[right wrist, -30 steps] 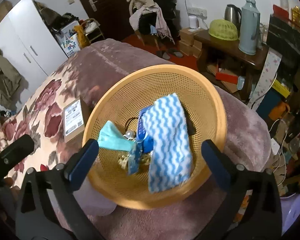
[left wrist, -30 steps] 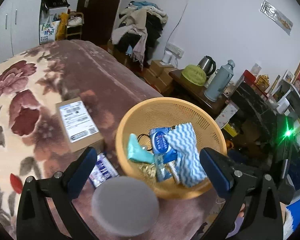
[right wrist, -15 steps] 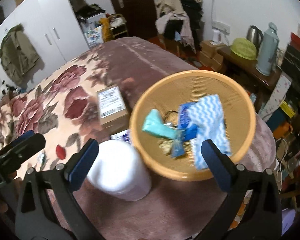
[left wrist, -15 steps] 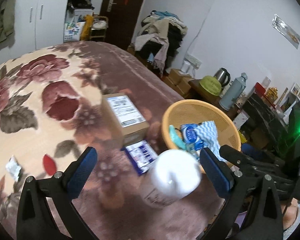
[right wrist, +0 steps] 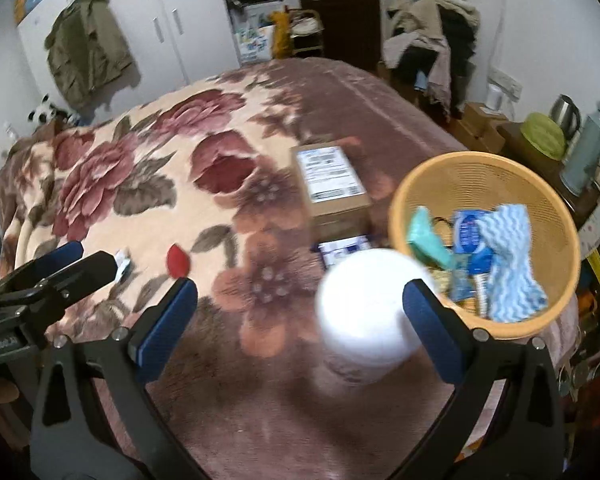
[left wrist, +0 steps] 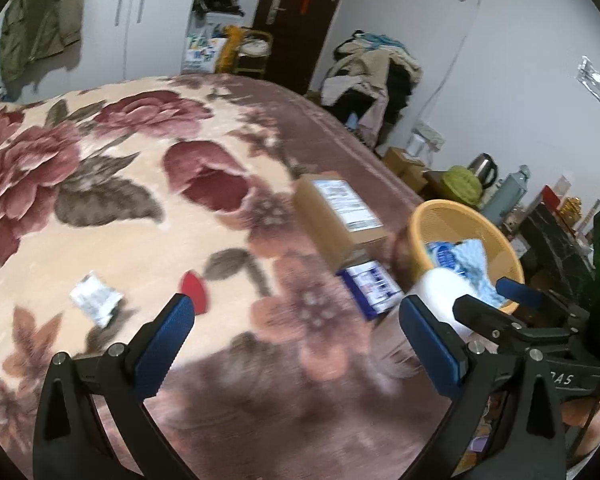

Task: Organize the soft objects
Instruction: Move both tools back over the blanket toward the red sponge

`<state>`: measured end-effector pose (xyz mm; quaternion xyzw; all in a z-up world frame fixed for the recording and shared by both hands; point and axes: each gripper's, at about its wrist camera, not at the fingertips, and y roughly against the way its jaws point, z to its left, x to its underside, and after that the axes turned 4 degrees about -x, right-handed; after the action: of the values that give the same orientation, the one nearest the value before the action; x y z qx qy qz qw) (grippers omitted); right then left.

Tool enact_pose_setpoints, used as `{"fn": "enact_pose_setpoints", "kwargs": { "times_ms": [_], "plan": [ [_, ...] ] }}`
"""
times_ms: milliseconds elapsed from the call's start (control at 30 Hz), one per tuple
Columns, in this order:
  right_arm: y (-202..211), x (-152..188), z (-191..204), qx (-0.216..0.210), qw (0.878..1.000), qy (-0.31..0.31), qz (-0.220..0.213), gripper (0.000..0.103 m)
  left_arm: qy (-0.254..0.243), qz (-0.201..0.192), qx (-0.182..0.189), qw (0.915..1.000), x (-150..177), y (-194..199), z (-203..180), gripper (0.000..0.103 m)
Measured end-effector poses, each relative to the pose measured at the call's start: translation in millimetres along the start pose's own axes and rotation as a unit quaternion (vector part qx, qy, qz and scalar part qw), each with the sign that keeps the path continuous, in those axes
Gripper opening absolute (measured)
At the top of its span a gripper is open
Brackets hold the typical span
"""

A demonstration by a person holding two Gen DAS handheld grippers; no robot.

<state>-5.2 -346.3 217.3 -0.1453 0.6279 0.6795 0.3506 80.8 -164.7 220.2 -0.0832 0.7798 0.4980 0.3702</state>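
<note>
An orange mesh basket (right wrist: 548,184) sits on the floral blanket at the right and holds a blue-and-white wavy cloth (right wrist: 508,264), a teal item (right wrist: 424,240) and a blue packet (right wrist: 470,240). The basket also shows in the left wrist view (left wrist: 452,216). A small crumpled white packet (left wrist: 94,298) lies on the blanket to the left, also seen in the right wrist view (right wrist: 122,266). My left gripper (left wrist: 296,344) is open and empty above the blanket. My right gripper (right wrist: 300,320) is open and empty, with a white bottle (right wrist: 368,312) between its fingers' span.
A cardboard box (right wrist: 332,184) with a label lies next to the basket, with a blue-and-white pack (right wrist: 344,246) in front of it. The white bottle shows in the left wrist view (left wrist: 444,296). A side table with kettles (right wrist: 572,128) stands beyond the bed's edge.
Both grippers have pulled back and swung left, away from the basket. More of the floral blanket and the small white packet have come into view. Both stay open.
</note>
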Motion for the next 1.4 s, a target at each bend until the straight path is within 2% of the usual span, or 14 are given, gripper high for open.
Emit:
{"fn": "enact_pose_setpoints", "kwargs": {
  "times_ms": [333, 733, 1033, 1400],
  "plan": [
    [-47, 31, 59, -0.029, 0.998, 0.032, 0.048, 0.103, 0.044, 0.04, -0.038, 0.9975, 46, -17, 81, 0.103],
    [-98, 77, 73, -0.026, 0.993, 0.017, 0.115, 0.103, 0.072, 0.088, -0.054, 0.9921, 97, -47, 123, 0.103],
    [-125, 89, 74, -0.026, 0.989, 0.014, 0.143, 0.103, 0.092, 0.105, -0.062, 0.9882, 110, -62, 144, 0.103],
    [-141, 83, 82, -0.03, 0.989, 0.019, 0.145, 0.103, 0.122, 0.103, -0.069, 0.9848, 110, -70, 171, 0.102]
  ]
}}
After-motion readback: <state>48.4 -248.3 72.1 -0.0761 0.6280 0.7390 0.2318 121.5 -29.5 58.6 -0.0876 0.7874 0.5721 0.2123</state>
